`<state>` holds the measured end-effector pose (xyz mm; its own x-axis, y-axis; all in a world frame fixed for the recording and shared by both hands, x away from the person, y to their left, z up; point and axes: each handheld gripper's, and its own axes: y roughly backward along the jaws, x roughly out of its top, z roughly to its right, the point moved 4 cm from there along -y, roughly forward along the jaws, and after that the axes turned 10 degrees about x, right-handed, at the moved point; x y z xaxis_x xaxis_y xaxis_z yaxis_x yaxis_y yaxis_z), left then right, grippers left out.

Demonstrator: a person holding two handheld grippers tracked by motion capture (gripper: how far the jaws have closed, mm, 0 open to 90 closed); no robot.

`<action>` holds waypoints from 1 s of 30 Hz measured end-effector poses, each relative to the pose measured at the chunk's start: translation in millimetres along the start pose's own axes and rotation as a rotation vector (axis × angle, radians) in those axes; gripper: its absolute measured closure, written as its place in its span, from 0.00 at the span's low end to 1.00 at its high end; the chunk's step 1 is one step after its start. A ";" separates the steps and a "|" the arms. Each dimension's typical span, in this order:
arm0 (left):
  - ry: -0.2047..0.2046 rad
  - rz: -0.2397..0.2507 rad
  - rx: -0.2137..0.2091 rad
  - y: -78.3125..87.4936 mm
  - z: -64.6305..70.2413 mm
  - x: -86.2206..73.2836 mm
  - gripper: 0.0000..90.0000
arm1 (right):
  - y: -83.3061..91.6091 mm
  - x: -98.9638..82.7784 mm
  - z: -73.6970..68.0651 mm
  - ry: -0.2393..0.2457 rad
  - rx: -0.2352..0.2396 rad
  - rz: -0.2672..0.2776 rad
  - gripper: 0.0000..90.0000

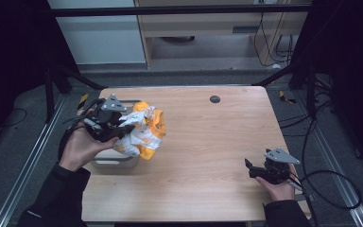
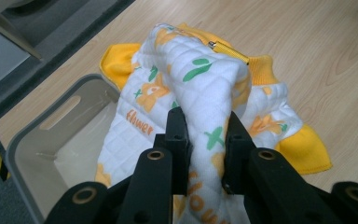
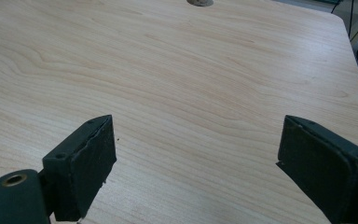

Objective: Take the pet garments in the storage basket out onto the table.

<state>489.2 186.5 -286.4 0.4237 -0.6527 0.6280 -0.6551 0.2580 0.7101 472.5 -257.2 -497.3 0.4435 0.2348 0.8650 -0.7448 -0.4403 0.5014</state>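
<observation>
1. Quilted garment (image 2: 200, 88), white with orange and green prints and yellow trim, hangs bunched from the left gripper (image 2: 205, 149), whose fingers (image 2: 177, 135) pinch a thick fold of it between them.
2. In the high view the garment (image 1: 142, 132) sits near the desk's (image 1: 208, 142) left side, held over the inner rim of a grey bin (image 1: 116, 163), with its yellow hem toward the desk's middle.
3. The bin (image 2: 32, 154) stands at the left edge of the desk, close to the near-left corner; its open mouth shows beside and below the cloth in the left gripper view.
4. The right gripper (image 1: 260, 169) rests low near the near-right corner, well apart from the garment, with its fingers (image 3: 88, 163) spread wide and nothing between them.
5. Bare wood lies between the two grippers and runs to the far edge, where a small dark round cap (image 1: 214, 99) is set in the surface.
6. Black cables (image 1: 331, 179) loop off the right edge onto the floor.
</observation>
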 end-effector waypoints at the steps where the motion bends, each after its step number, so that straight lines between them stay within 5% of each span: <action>1: -0.006 -0.001 -0.005 -1.5 2.2 1.2 0.85 | 0.2 0.1 0.5 0.000 -0.002 0.002 0.12; 30: -0.165 -0.023 -0.124 -46.3 60.8 20.9 0.85 | -0.3 -2.0 4.8 -0.007 -0.039 -0.006 0.12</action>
<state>490.3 117.7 -325.5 0.3232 -0.7645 0.5578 -0.5602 0.3206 0.7638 474.2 -261.7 -499.3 0.4512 0.2306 0.8621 -0.7609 -0.4053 0.5067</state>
